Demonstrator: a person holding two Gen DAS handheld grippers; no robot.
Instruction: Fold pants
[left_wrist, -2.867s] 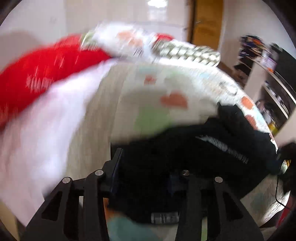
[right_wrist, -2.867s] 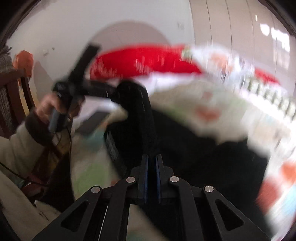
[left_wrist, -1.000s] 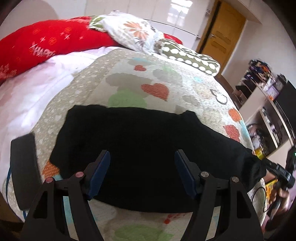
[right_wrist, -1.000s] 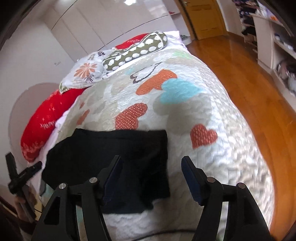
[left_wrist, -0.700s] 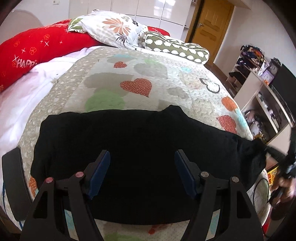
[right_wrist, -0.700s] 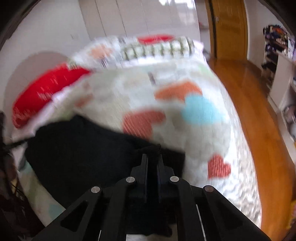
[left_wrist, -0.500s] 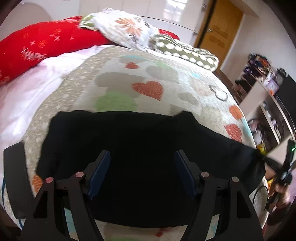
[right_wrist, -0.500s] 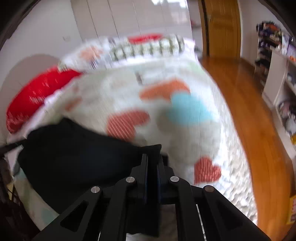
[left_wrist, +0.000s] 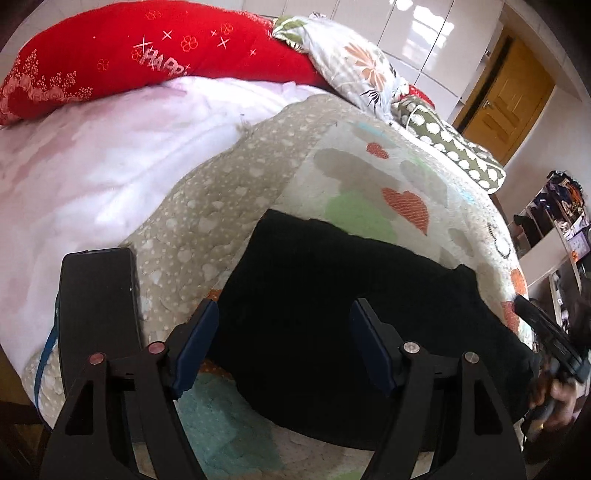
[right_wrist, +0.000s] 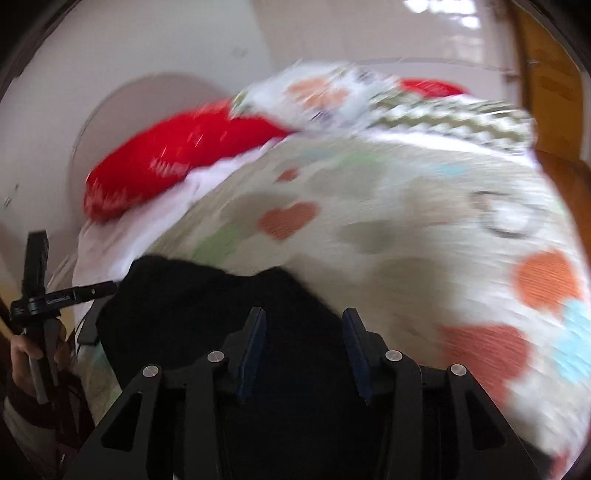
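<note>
The black pants (left_wrist: 351, 295) lie across the near part of a heart-patterned quilt (left_wrist: 369, 173). My left gripper (left_wrist: 284, 343) hovers open over their left half, with nothing pressed between its blue pads. At the right edge of the left wrist view a hand holds the right gripper (left_wrist: 546, 343) by the pants' right end. The right wrist view is blurred. In it the right gripper (right_wrist: 304, 350) has its jaws apart and opening, with the black pants (right_wrist: 207, 314) showing in the gap below them and no pad pressing on cloth. The left gripper (right_wrist: 40, 291) shows at far left in a hand.
A black phone (left_wrist: 96, 302) with a blue cord lies on the bed to the left of the pants. A red pillow (left_wrist: 147, 62), a floral pillow (left_wrist: 354, 70) and a green dotted one (left_wrist: 461, 151) sit at the head. Door and shelves stand to the right.
The right gripper shut on the pants' right end, swept it leftward across the bed, and its jaws have now parted. The left gripper shifted left toward the phone and stayed open.
</note>
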